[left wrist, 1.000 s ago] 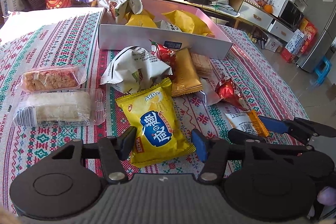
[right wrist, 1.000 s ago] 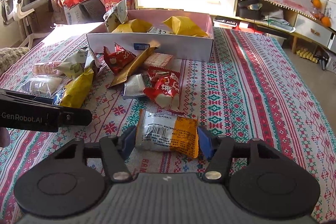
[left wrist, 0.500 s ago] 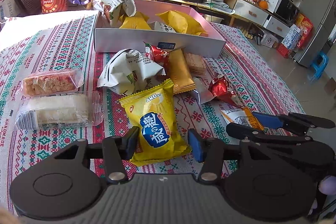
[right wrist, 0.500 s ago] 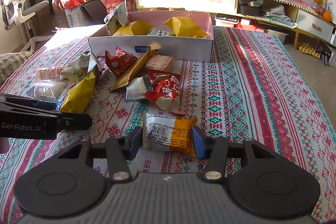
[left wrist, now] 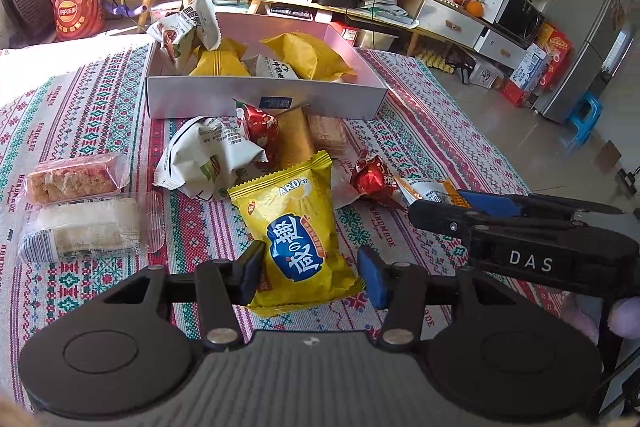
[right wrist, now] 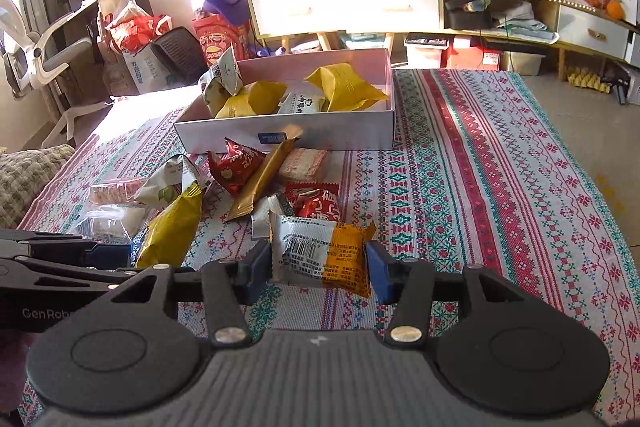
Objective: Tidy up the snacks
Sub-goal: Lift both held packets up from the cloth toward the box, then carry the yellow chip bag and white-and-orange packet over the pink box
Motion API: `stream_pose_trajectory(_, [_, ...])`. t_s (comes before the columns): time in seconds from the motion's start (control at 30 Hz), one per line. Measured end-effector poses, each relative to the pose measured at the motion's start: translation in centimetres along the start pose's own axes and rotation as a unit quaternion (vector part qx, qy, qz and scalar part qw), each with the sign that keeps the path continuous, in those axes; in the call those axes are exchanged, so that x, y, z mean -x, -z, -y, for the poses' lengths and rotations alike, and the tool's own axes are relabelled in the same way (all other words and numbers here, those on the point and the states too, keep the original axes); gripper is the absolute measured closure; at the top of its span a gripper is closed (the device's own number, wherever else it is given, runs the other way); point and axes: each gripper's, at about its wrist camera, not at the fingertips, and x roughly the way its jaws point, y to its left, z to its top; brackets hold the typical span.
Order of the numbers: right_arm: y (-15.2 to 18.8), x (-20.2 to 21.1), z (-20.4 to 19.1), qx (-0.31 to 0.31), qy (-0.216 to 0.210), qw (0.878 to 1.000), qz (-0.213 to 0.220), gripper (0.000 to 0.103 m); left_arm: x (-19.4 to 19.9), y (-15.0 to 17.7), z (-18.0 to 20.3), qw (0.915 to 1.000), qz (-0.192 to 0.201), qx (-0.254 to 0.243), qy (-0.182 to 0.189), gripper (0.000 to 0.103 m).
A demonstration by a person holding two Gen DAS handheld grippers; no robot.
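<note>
A yellow snack bag with a blue label sits between the pads of my left gripper, which is shut on its near end; the far end leans over other packets. My right gripper is shut on a white-and-orange packet and holds it just above the tablecloth. The left wrist view shows that packet at the right. At the back of the table stands an open white box with yellow and white snack bags inside.
Loose snacks lie in front of the box: a white-green bag, two red packets, a gold bar and a wafer pack. Two clear-wrapped cakes lie left. The table's right edge drops to the floor.
Both pairs of jaws have narrowed onto their packets. The right gripper has risen a little with the white-and-orange packet. The yellow bag's far end now stands higher against the pile.
</note>
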Motion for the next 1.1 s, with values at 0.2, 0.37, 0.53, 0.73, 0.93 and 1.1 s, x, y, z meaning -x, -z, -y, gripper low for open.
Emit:
stream_pose_trajectory(0.2, [-1.6, -0.1, 0.5, -0.013, 0.003, 1.000, 0.014, 0.056, 0.1, -1.4, -0.1, 0.9999, 0.006, 0.009, 0.009, 0.046])
stream_pose_trajectory(0.37, [-3.9, -0.8, 1.4, -0.043, 0.002, 0.999, 0.027, 0.056, -0.1, -3.3, 0.0, 0.9996, 0.010, 0.015, 0.020, 0.046])
stream_pose_trajectory(0.53, [-6.4, -2.2, 2.4, -0.086, -0.016, 0.996, 0.030, 0.056, -0.5, -5.4, 0.2, 0.9993, 0.026, 0.023, 0.017, 0.046])
stream_pose_trajectory(0.73, [-8.3, -3.5, 3.0, -0.102, -0.036, 0.993, 0.042, 0.056, -1.7, -7.8, -0.1, 0.9989, 0.031, 0.033, 0.006, 0.046])
stream_pose_trajectory(0.93, [-9.7, -5.2, 4.0, -0.116, -0.082, 0.989, 0.040, 0.056, -3.9, -10.2, -0.8, 0.9988, 0.026, 0.037, -0.016, 0.046])
stream_pose_trajectory(1.1, [-10.4, -6.3, 4.5, -0.121, -0.102, 0.987, 0.037, 0.055, -6.0, -12.0, -1.1, 0.9990, 0.008, 0.037, -0.024, 0.046])
